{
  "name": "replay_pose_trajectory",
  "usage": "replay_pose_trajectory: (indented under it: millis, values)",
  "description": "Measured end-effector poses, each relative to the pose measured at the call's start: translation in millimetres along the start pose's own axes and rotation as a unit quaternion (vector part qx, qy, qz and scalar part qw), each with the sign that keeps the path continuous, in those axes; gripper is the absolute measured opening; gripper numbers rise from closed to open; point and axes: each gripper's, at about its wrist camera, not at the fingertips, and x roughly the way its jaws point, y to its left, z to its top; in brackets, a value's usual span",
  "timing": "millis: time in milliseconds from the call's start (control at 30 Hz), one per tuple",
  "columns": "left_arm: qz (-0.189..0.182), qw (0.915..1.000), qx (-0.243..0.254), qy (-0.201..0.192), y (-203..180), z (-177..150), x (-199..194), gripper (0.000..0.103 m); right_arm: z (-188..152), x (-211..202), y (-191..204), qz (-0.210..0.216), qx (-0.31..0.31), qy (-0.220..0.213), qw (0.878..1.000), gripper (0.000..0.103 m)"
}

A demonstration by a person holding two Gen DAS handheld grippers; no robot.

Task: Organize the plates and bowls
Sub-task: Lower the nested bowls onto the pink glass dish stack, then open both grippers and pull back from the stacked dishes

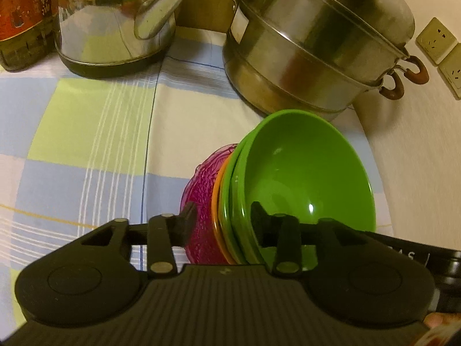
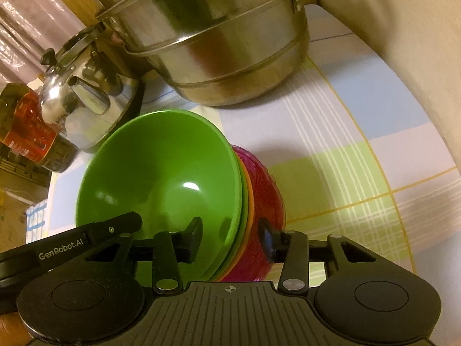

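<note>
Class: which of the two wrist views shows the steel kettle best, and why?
The right wrist view: the kettle shows its lid knob, handle, spout and body, left of the green bowl. The left wrist view shows the kettle larger, but its top is cropped.

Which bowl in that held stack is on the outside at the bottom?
The pink patterned bowl. It is translucent with a moulded pattern and cups the rest of the stack from outside; the orange bowl shows only as a thin rim, and the green bowl is innermost.
</note>
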Motion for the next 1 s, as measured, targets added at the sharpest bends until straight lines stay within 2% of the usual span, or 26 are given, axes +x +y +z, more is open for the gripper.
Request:
replay_pose_trajectory:
  millis: [133, 267, 500, 633, 1000]
  values:
    - [0.0, 1.0, 0.005, -0.004, -0.5, -0.4, -6.0, 0.043, -0.1, -3.8, 2.8, 0.0, -0.004, -0.001, 1.0, 0.045]
    - [-0.01, 0.9999, 0.01, -0.01, -1.2, -3.4, -12.0, 0.054, -1.2, -8.0, 4.0, -0.003, -0.003, -0.001, 1.0, 0.046]
    - [-0.014, 0.9995, 0.014, -0.026, -2.4, -10.2, -28.7, 0.056, -5.1, -23.0, 7.7, -0.004, -0.006, -0.006, 1.0, 0.046]
    - [-0.006, 0.998, 0.035, -0.053, -5.7, -17.1, -42.8, 0.056, -8.6, -33.9, 9.3, -0.002, -0.008, -0.011, 1.0, 0.046]
    - [0.003, 0.9939, 0.064, -0.09, -11.1, -43.2, -82.4, 0.056, -26.5, -69.9, 11.5, 0.004, -0.013, -0.032, 0.999, 0.046]
